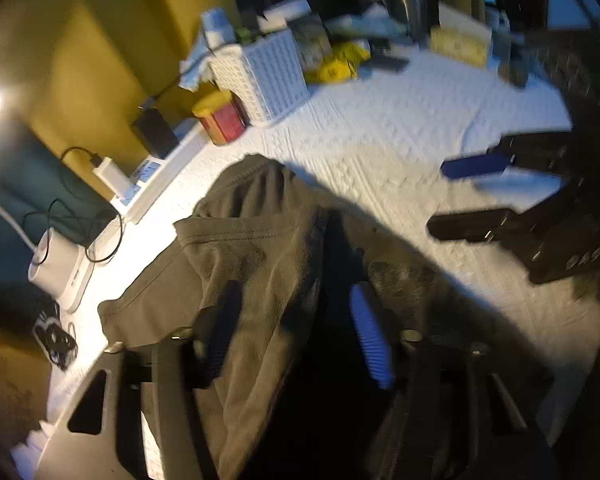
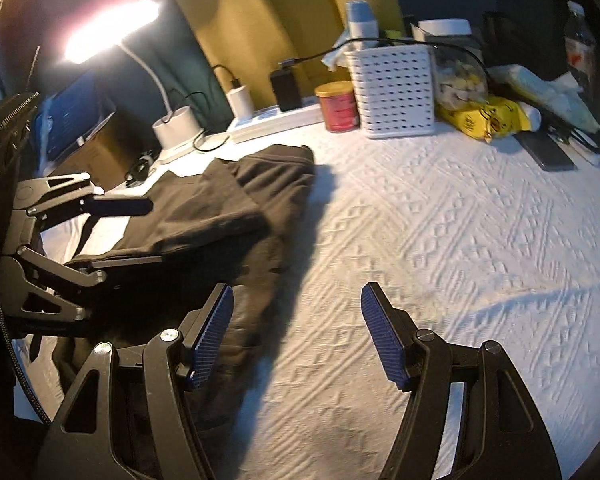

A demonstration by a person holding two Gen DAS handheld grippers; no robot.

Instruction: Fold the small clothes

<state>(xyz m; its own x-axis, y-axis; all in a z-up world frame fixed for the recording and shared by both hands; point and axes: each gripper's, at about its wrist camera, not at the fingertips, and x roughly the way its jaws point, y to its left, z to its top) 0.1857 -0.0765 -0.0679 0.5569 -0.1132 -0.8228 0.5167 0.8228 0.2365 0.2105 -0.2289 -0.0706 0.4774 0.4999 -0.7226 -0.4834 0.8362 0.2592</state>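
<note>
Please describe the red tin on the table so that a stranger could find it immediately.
Find the white textured tablecloth, then the white perforated basket at its far edge. The red tin stands just left of it, beside the white power strip. It is the only short red cylinder, with a gold lid.

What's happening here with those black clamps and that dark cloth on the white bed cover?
A person is folding a small dark olive-brown fabric garment on a white textured bedspread, using two hand-held black grippers with blue ribbed pads. The left gripper has the cloth draped between its fingers, though whether it pinches it is unclear. The right gripper is open and empty, over bare bedspread beside the garment. The fold looks partly done.
</note>
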